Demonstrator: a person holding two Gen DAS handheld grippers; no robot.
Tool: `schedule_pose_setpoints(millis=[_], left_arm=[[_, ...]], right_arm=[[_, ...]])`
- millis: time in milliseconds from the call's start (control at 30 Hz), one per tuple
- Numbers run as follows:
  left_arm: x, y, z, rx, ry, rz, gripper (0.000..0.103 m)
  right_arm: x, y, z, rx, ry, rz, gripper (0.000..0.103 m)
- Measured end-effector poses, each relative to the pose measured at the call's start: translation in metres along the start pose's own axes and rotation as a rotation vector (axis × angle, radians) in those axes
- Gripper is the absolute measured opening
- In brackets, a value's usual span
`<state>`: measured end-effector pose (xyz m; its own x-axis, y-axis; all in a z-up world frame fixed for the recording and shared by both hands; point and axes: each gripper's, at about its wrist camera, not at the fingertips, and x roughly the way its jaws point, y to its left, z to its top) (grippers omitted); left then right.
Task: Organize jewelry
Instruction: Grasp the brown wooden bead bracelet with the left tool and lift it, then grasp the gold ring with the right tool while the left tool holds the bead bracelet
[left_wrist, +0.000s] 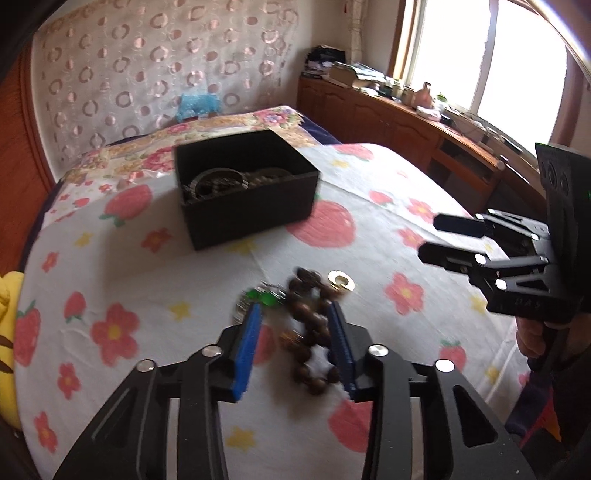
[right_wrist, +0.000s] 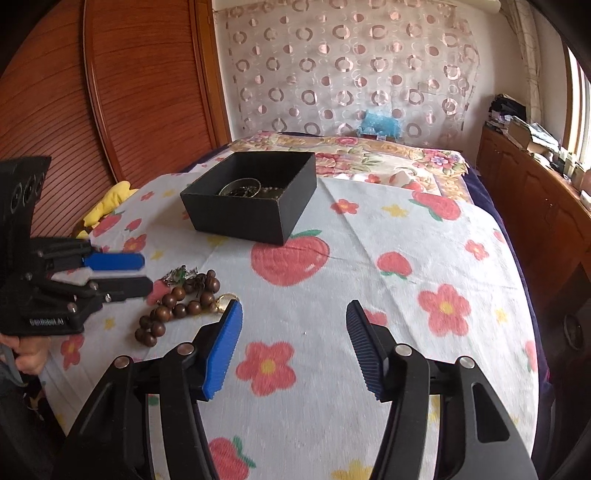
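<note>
A brown wooden bead bracelet (left_wrist: 312, 332) lies on the flowered bed sheet, also in the right wrist view (right_wrist: 177, 306). Beside it lie a gold ring (left_wrist: 341, 279) and a small green-and-silver piece (left_wrist: 264, 295). My left gripper (left_wrist: 293, 314) is open, its blue fingers either side of the beads, just above them. A black box (left_wrist: 243, 206) holding bangles and chains stands farther back, also in the right wrist view (right_wrist: 251, 218). My right gripper (right_wrist: 293, 310) is open and empty over bare sheet, right of the beads.
The bed's flowered sheet (right_wrist: 369, 258) spreads around. A yellow plush (right_wrist: 110, 201) lies at the left edge. A wooden headboard (right_wrist: 129, 92) stands behind, a cluttered wooden cabinet (left_wrist: 406, 122) along the right side.
</note>
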<state>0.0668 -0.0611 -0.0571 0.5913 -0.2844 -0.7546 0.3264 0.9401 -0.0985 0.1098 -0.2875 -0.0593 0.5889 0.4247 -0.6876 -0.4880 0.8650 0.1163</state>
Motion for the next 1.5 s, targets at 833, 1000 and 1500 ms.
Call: schedule_pose_setpoints(millis=[833, 1000, 1500], left_arm=[[-0.005, -0.014, -0.013, 0.016, -0.013, 0.035, 0.012], [-0.038, 0.004, 0.003, -0.038, -0.084, 0.005, 0.012], [-0.096, 0.045, 0.028, -0.093, -0.22, 0.051, 0.012]], right_arm=[[-0.004, 0.001, -0.013, 0.016, -0.004, -0.007, 0.061], [0.005, 0.008, -0.011, 0.01, 0.007, 0.004, 0.061], [0.044, 0.04, 0.004, -0.061, 0.075, 0.086, 0.046]])
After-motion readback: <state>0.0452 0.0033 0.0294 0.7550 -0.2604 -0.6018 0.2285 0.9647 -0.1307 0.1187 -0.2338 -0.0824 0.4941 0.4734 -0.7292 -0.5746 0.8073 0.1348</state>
